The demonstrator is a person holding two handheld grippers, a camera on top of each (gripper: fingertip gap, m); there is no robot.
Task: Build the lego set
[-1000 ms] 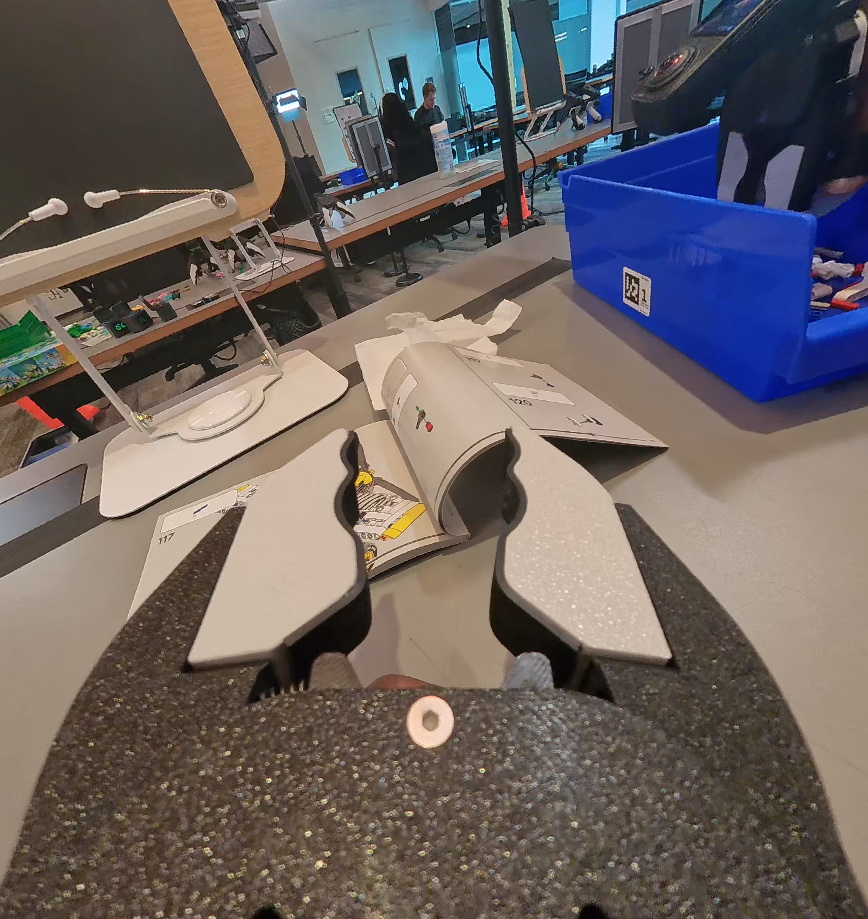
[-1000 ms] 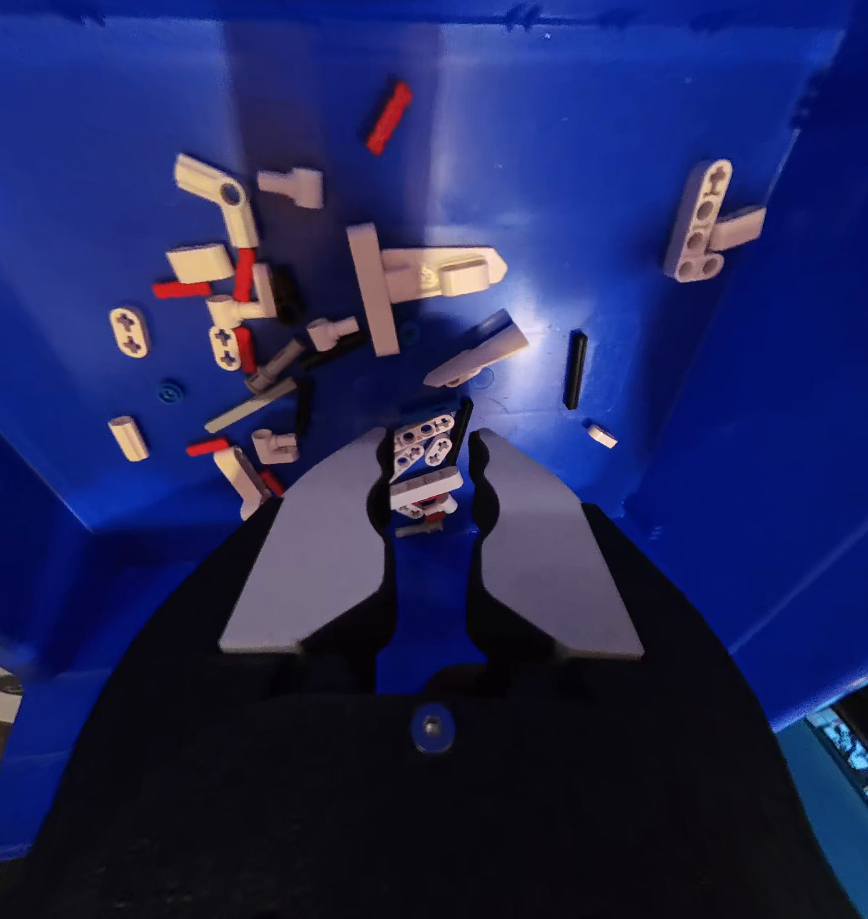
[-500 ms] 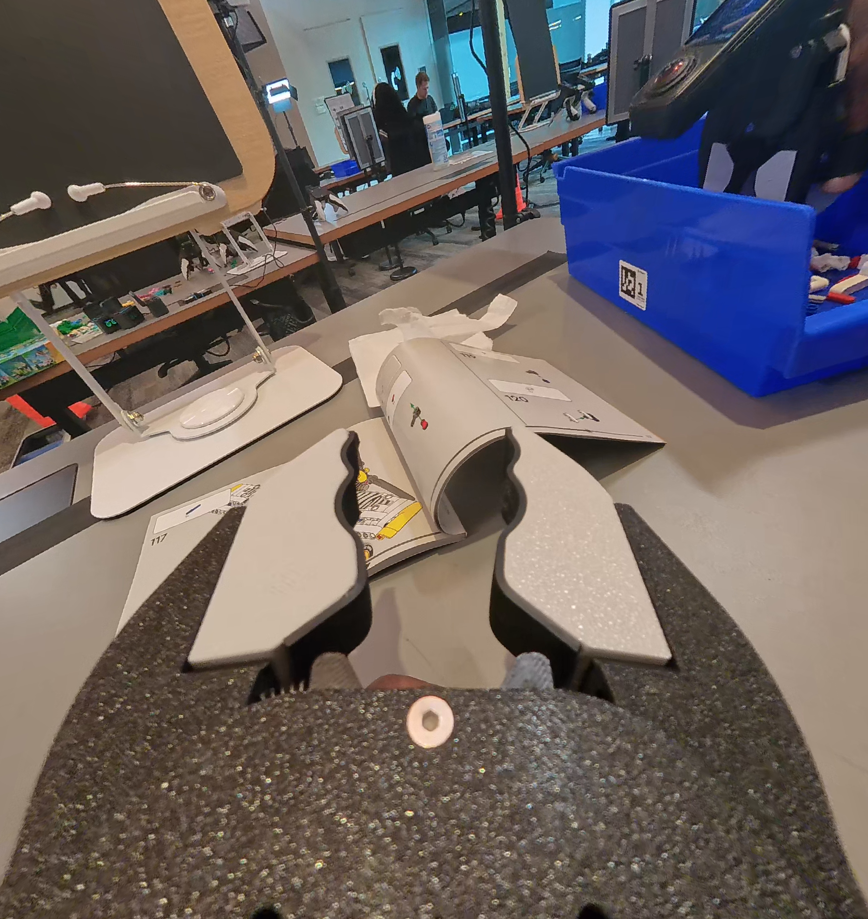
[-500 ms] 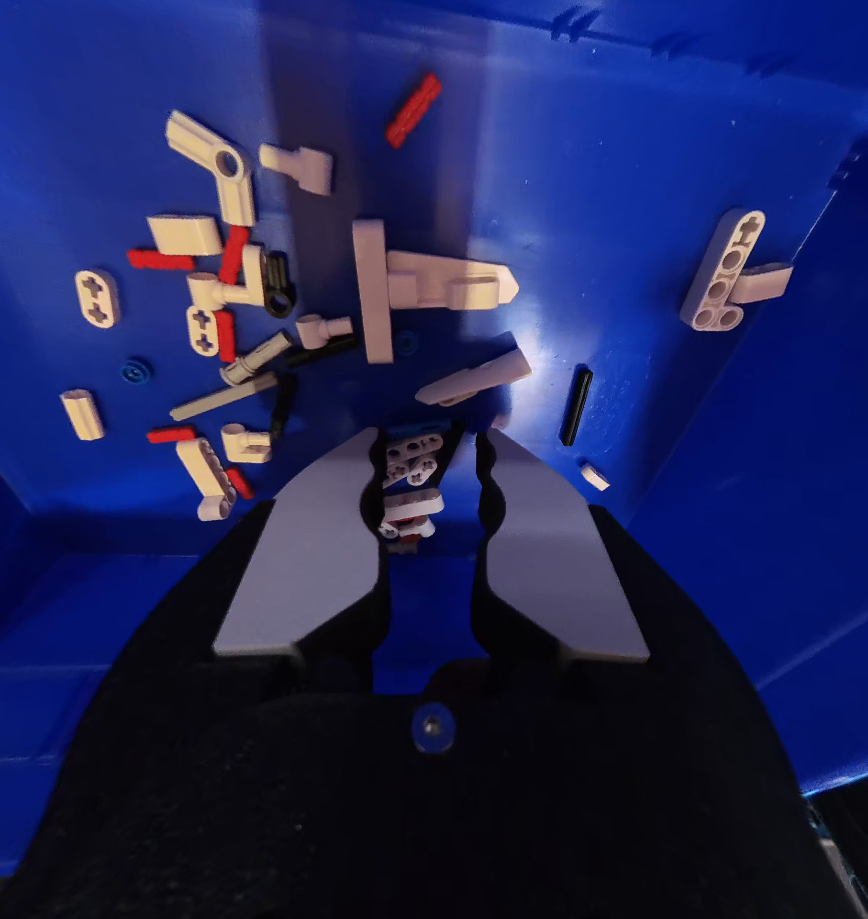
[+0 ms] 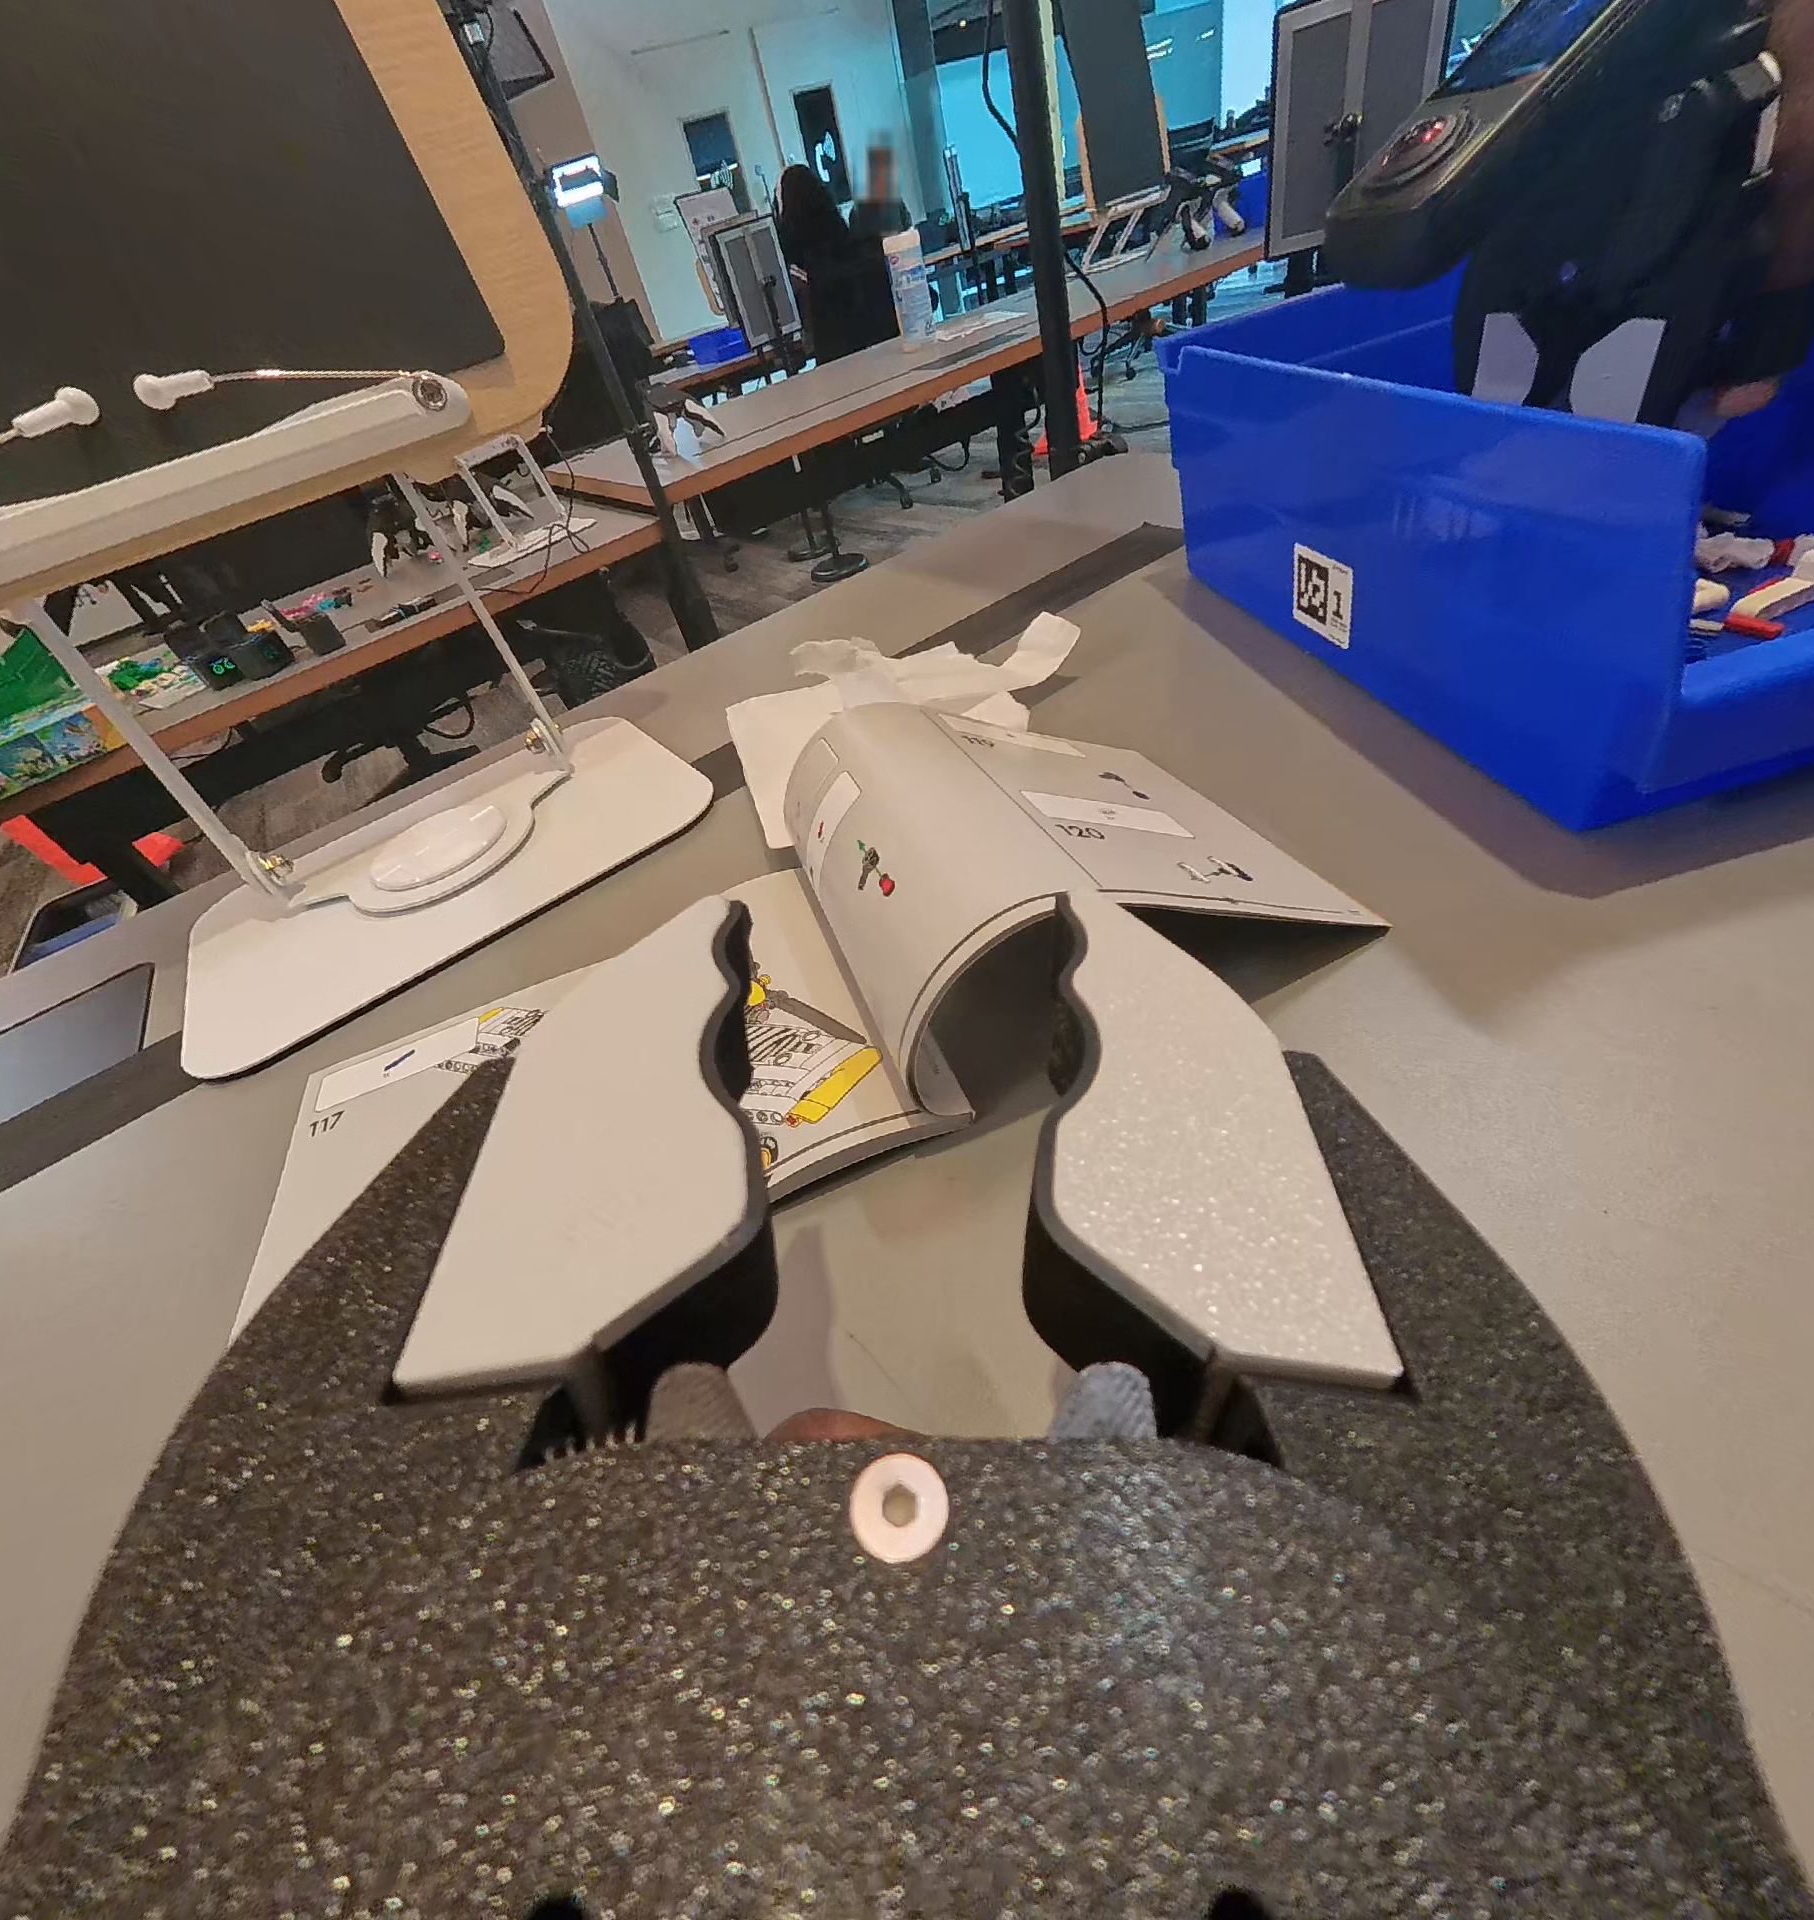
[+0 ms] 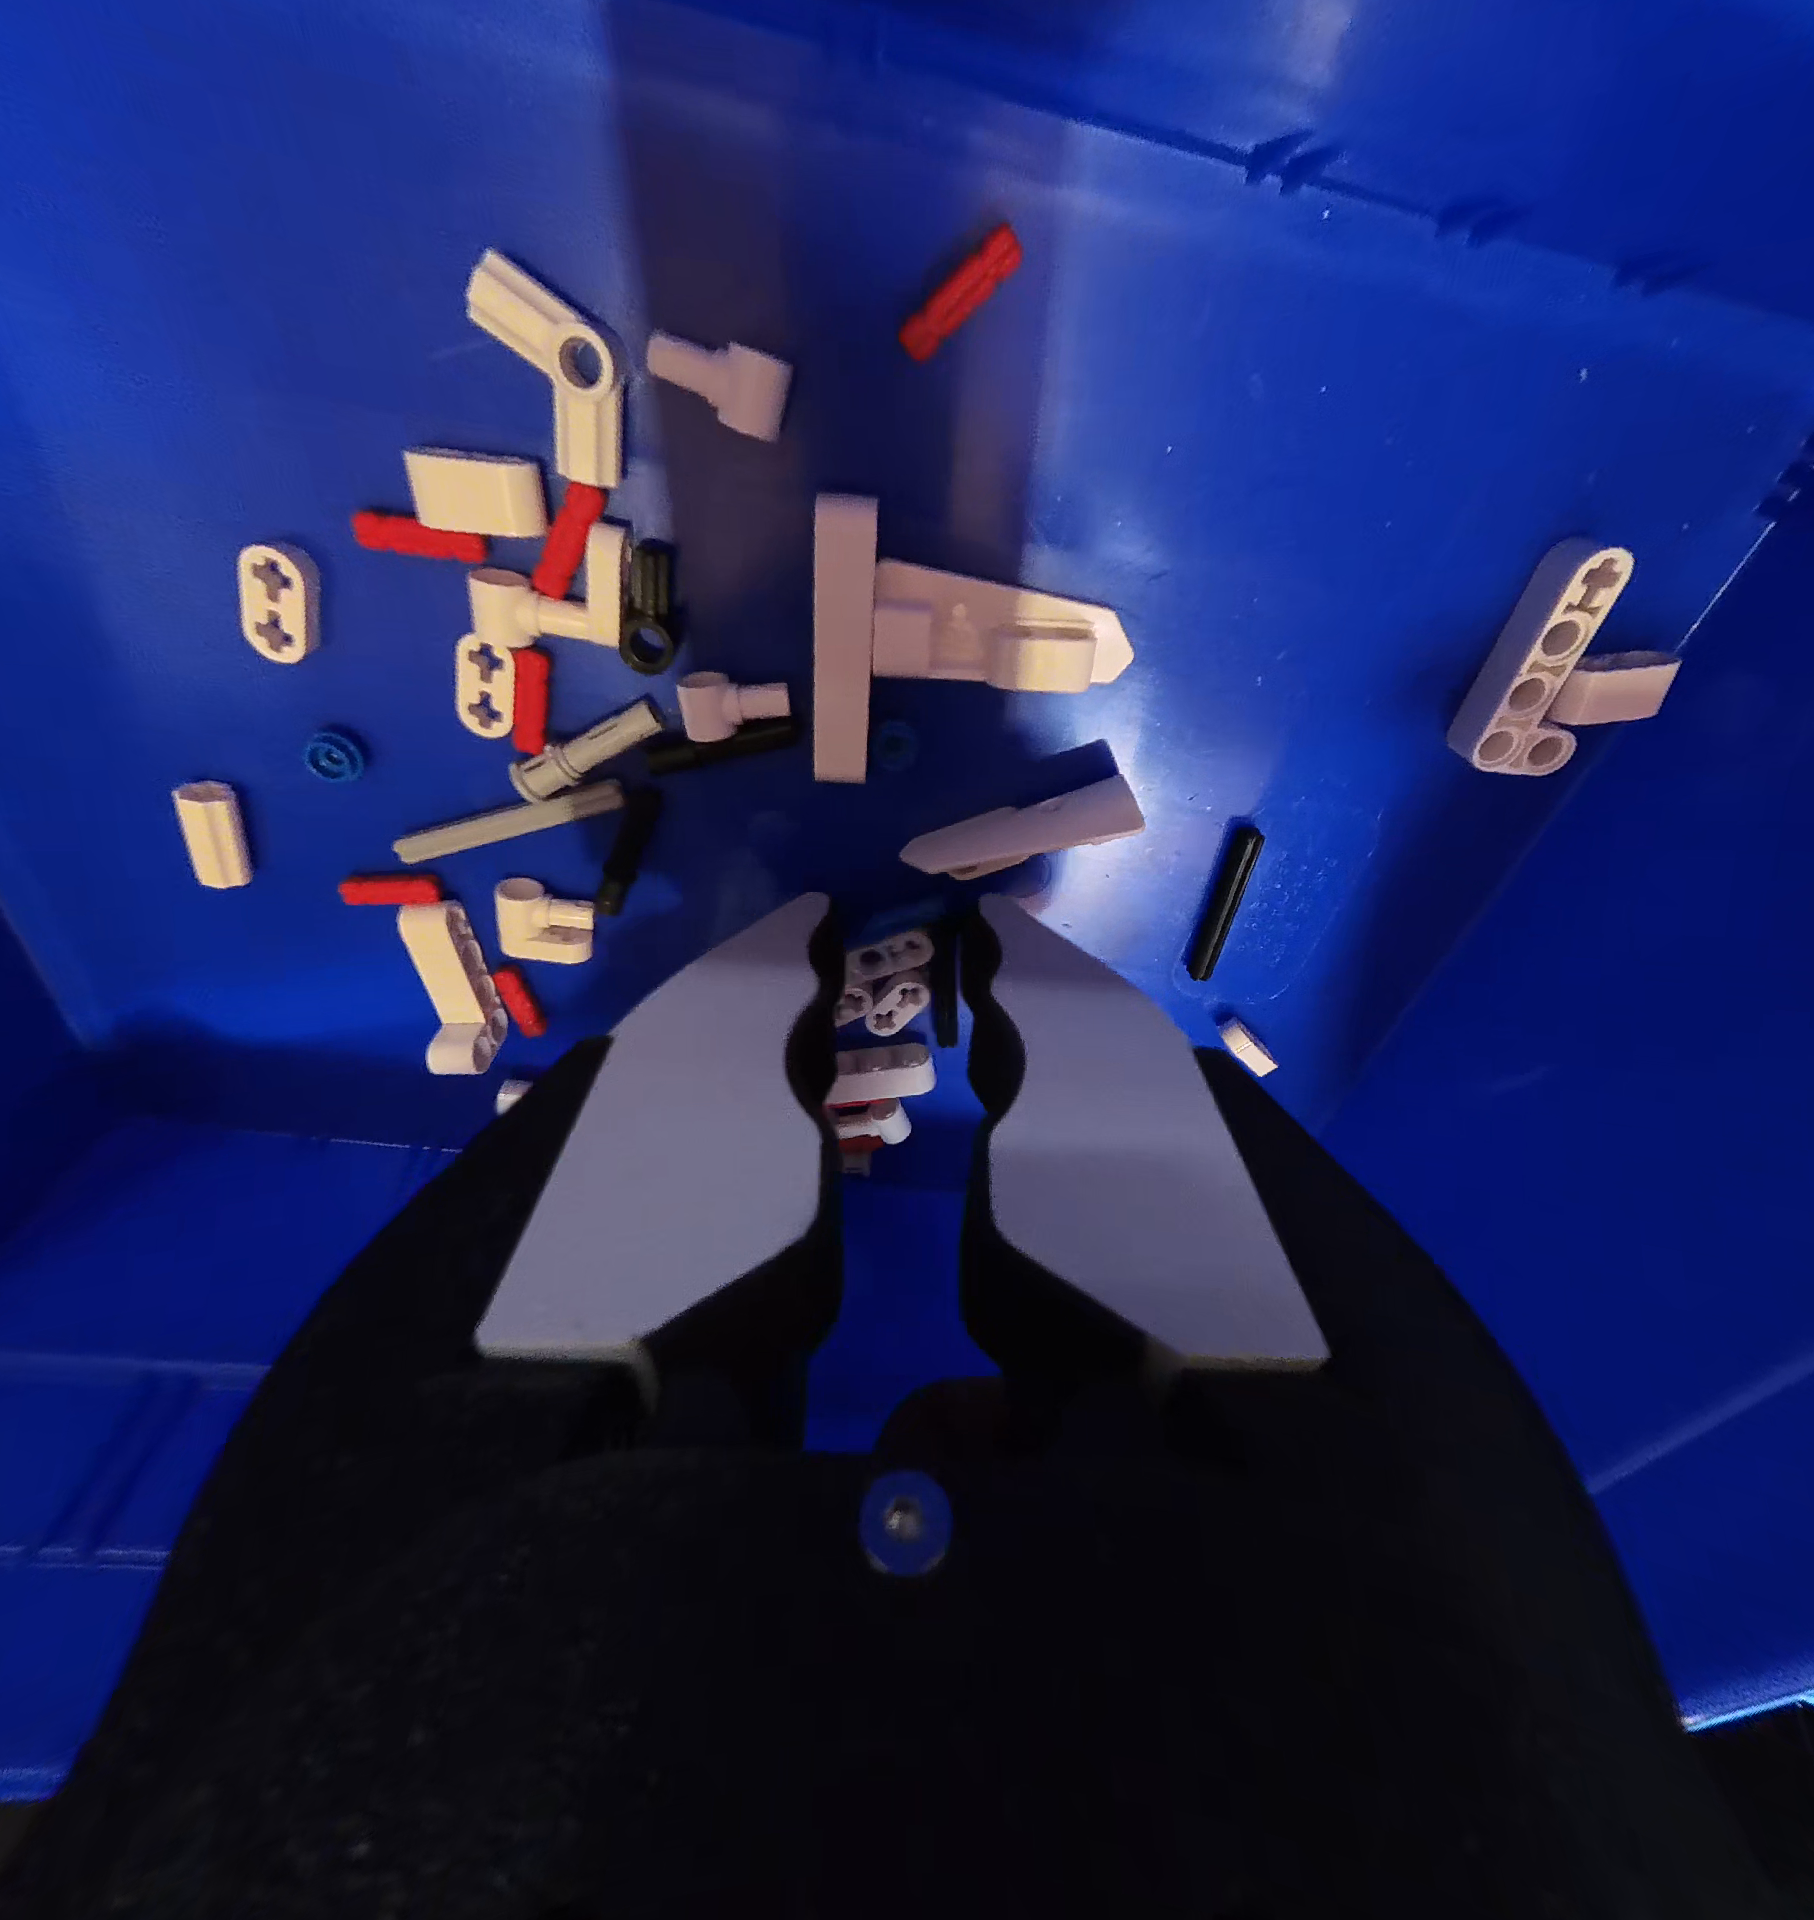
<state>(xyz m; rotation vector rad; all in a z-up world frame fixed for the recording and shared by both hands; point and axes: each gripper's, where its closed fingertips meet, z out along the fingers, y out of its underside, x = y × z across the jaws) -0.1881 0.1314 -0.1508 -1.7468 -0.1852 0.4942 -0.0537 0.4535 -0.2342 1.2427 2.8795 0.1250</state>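
The right tool (image 6: 901, 940) is closing in around a little white brick clump (image 6: 882, 1003).
Its pads are not pressing yet; the left tool (image 5: 901, 951) is hanging wide open over the booklet (image 5: 986, 862).

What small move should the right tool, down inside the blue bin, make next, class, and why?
Probably close a little further. The right tool straddles a small cluster of white building pieces on the floor of the blue bin. A sliver of gap still shows on the right side beside a thin black rod, so the grip does not look firm yet. Lifting now might drop the pieces.
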